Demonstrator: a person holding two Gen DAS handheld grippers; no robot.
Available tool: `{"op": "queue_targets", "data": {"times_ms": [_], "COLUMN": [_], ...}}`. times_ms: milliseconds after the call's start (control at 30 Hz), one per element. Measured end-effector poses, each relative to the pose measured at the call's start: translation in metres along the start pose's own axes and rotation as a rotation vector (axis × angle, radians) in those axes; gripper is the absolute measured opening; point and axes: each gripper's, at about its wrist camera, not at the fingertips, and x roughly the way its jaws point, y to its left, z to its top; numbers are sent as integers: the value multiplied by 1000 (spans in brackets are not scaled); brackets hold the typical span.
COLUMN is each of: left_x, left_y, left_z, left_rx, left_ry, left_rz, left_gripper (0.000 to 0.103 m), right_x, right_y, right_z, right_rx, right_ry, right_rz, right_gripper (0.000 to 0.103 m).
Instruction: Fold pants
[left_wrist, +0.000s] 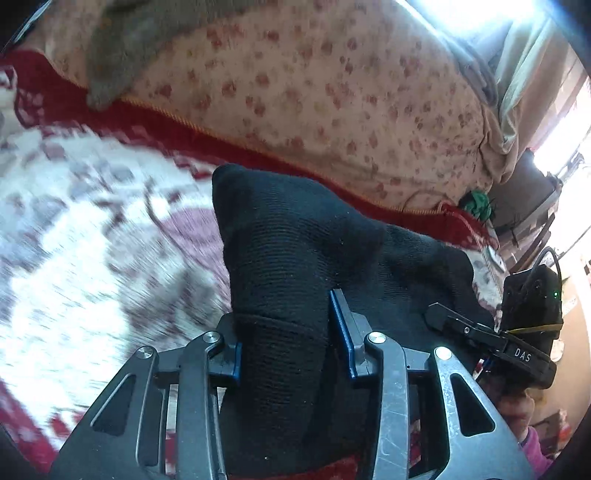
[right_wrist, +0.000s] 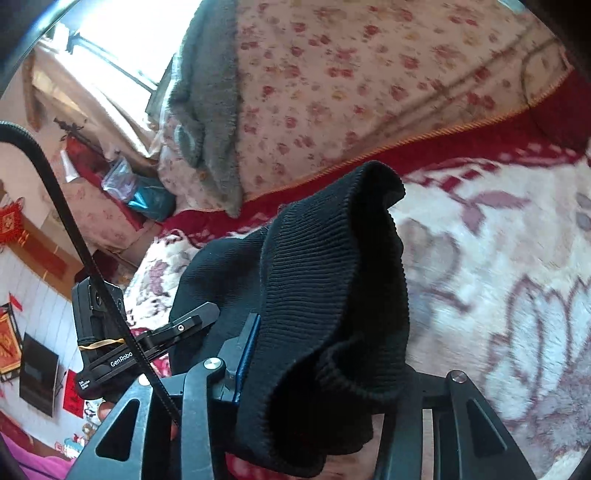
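The pants are black ribbed knit (left_wrist: 291, 251), lifted above a white and maroon flowered blanket (left_wrist: 85, 229). My left gripper (left_wrist: 286, 332) is shut on a bunched fold of the pants, its blue pads pressed on both sides. My right gripper (right_wrist: 317, 354) is shut on another ribbed edge of the pants (right_wrist: 332, 266), which drapes over and hides its right finger. The right gripper also shows at the right of the left wrist view (left_wrist: 491, 332), and the left one at the left of the right wrist view (right_wrist: 147, 339). The cloth hangs between the two.
A pink flowered quilt (left_wrist: 332, 92) is heaped behind the blanket, with a grey fuzzy garment (right_wrist: 207, 110) lying on it. A red blanket border (left_wrist: 155, 129) runs along the quilt. Bright windows and room clutter lie at the outer sides.
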Motion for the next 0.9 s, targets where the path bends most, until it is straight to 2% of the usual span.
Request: {"op": "queue_targets", "data": {"times_ms": [167, 433, 633, 900], "left_x": [-43, -97, -102, -84], "left_y": [21, 89, 137, 180], "left_z": [21, 33, 30, 21], "left_rx": [-6, -71, -139, -212], "left_ry": [-52, -132, -140, -91], "left_rz": [55, 163, 222, 242], "left_gripper": [37, 37, 37, 37], "right_x": [17, 81, 139, 193], "right_y": [42, 115, 145, 144], "right_z": [9, 17, 20, 14], "right_rx": [-10, -101, -136, -143], "right_ry": [-12, 53, 114, 210], "right_rz": [66, 123, 113, 77], "right_gripper": [42, 42, 42, 43]}}
